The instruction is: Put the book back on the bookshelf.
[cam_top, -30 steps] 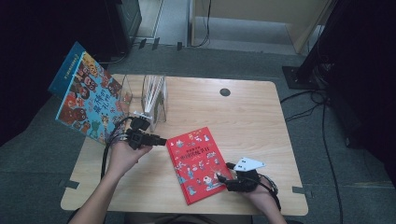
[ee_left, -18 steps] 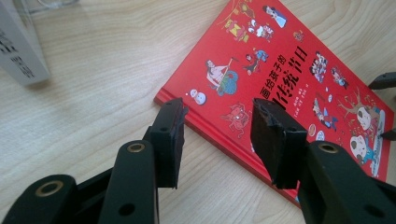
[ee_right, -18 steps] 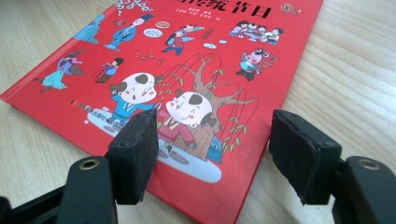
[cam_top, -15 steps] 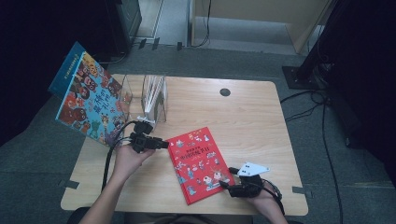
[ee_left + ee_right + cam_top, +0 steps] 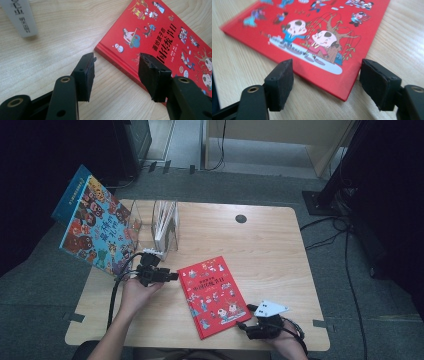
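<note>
Wooden table (image 5: 280,250), centre frame: red book (image 5: 214,295) lying diagonally. Left gripper (image 5: 170,276) at its upper-left corner, right gripper (image 5: 243,325) at lower-right; both jaws spread, just widened, pinching nothing.

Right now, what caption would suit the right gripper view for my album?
Open right gripper poised at the corner of a red picture book lying flat on the wooden table.
</note>
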`<state>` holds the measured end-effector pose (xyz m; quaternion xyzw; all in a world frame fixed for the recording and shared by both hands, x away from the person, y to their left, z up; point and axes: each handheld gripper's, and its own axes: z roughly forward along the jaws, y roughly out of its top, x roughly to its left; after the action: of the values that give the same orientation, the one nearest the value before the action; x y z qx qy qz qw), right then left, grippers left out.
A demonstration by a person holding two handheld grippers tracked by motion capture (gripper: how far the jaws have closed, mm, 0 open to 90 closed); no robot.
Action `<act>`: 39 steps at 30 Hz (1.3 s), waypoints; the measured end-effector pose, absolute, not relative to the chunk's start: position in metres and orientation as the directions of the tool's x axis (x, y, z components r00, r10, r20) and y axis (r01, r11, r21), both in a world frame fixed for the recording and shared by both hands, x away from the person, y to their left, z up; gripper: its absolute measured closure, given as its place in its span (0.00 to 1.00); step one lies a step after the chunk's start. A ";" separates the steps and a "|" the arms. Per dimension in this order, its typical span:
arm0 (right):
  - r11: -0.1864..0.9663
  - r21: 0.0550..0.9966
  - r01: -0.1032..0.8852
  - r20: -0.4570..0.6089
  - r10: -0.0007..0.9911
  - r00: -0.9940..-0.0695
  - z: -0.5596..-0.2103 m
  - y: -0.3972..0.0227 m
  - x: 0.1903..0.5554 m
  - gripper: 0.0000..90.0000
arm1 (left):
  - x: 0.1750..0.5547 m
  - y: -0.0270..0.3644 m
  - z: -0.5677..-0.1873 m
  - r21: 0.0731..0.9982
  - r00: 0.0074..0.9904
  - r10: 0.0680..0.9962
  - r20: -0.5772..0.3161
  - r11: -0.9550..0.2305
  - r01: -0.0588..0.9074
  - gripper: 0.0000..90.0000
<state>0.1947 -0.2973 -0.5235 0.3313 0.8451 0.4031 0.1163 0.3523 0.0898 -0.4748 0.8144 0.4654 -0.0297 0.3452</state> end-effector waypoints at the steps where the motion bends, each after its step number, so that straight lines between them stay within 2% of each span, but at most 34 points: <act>1: 0.471 0.754 0.457 0.053 0.650 -0.758 -0.524 -0.296 0.194 0.29 | 0.352 0.090 -0.476 0.532 0.562 0.741 -0.367 -0.329 0.780 0.53; 15: 0.445 0.756 0.480 0.054 0.689 -0.723 -0.523 -0.277 0.206 0.31 | 0.351 0.087 -0.487 0.519 0.567 0.741 -0.359 -0.346 0.782 0.53; 20: 0.436 0.759 0.484 0.055 0.696 -0.715 -0.524 -0.271 0.213 0.31 | 0.348 0.080 -0.490 0.548 0.601 0.723 -0.340 -0.367 0.752 0.58; 24: 0.433 0.759 0.486 0.056 0.700 -0.712 -0.523 -0.269 0.218 0.32 | 0.348 0.074 -0.494 0.535 0.605 0.722 -0.336 -0.382 0.753 0.61; 31: 0.436 0.759 0.483 0.056 0.696 -0.716 -0.523 -0.268 0.223 0.31 | 0.350 0.075 -0.495 0.542 0.577 0.735 -0.357 -0.340 0.768 0.64; 35: 0.437 0.757 0.486 0.058 0.696 -0.716 -0.523 -0.267 0.223 0.30 | 0.351 0.070 -0.497 0.556 0.573 0.747 -0.338 -0.333 0.761 0.63; 39: 0.449 0.758 0.473 0.047 0.686 -0.726 -0.523 -0.265 0.223 0.28 | 0.355 0.065 -0.500 0.552 0.553 0.744 -0.374 -0.301 0.778 0.63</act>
<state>0.2232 -0.2649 -0.5234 0.3449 0.8404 0.3958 0.1344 0.3547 0.0647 -0.5004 0.8062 0.4720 -0.0233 0.3561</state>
